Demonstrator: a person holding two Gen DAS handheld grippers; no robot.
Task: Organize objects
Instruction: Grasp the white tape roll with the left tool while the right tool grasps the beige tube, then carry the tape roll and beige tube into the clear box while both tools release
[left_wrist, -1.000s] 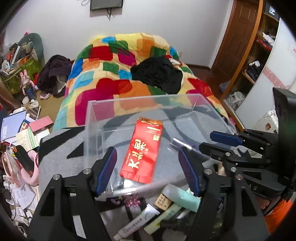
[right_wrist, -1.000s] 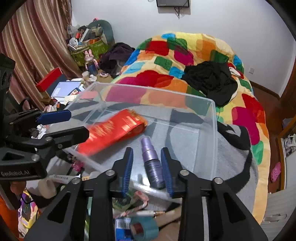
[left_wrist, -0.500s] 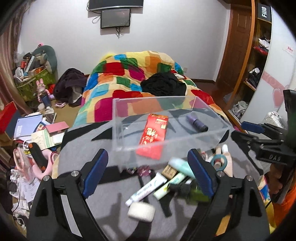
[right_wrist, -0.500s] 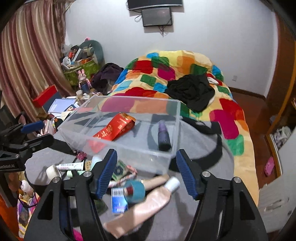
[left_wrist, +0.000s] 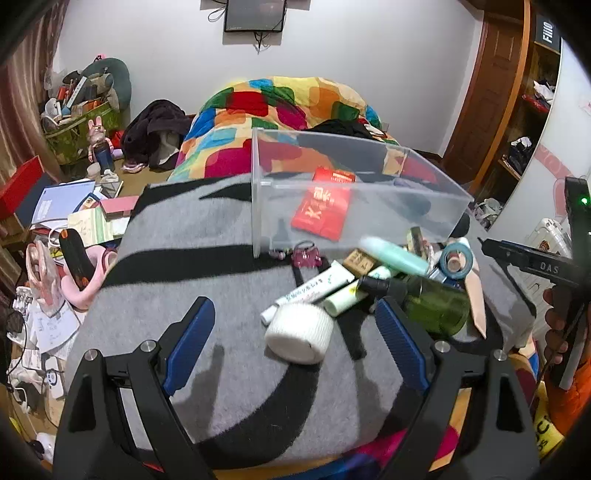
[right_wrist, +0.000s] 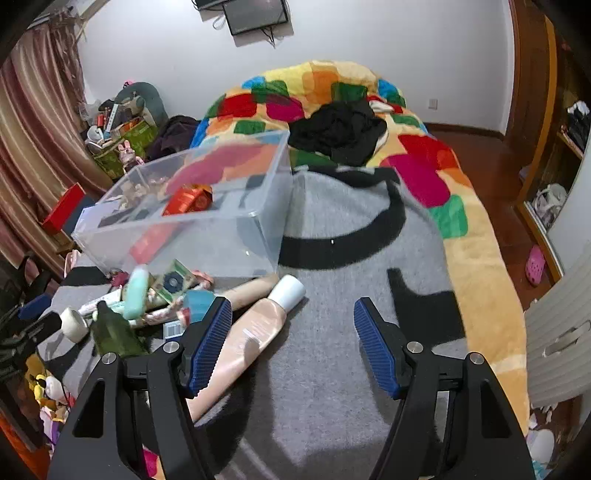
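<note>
A clear plastic box (left_wrist: 424, 177) (right_wrist: 177, 236) stands on a grey and black blanket (left_wrist: 207, 280) (right_wrist: 351, 369). A red packet (left_wrist: 323, 203) (right_wrist: 188, 199) lies inside it. In front of the box lies a pile: a white roll (left_wrist: 297, 332), a white tube (left_wrist: 306, 290), a mint tube (left_wrist: 393, 254) (right_wrist: 135, 290), a green bottle (left_wrist: 432, 301) (right_wrist: 114, 334), a blue tape ring (left_wrist: 457, 258) and a peach bottle (right_wrist: 247, 336). My left gripper (left_wrist: 295, 328) is open and empty above the white roll. My right gripper (right_wrist: 291, 343) is open and empty, its left finger (right_wrist: 210, 343) over the peach bottle.
A colourful quilt (right_wrist: 314, 96) with black clothes (right_wrist: 336, 129) covers the bed behind the box. Books and clutter (left_wrist: 74, 214) lie on the floor to the left. A wooden door (left_wrist: 484, 92) and shelves stand at the right.
Both grippers have pulled back from the box toward me. The right gripper opened and left a purple bottle in the box. The left gripper opened wider.
</note>
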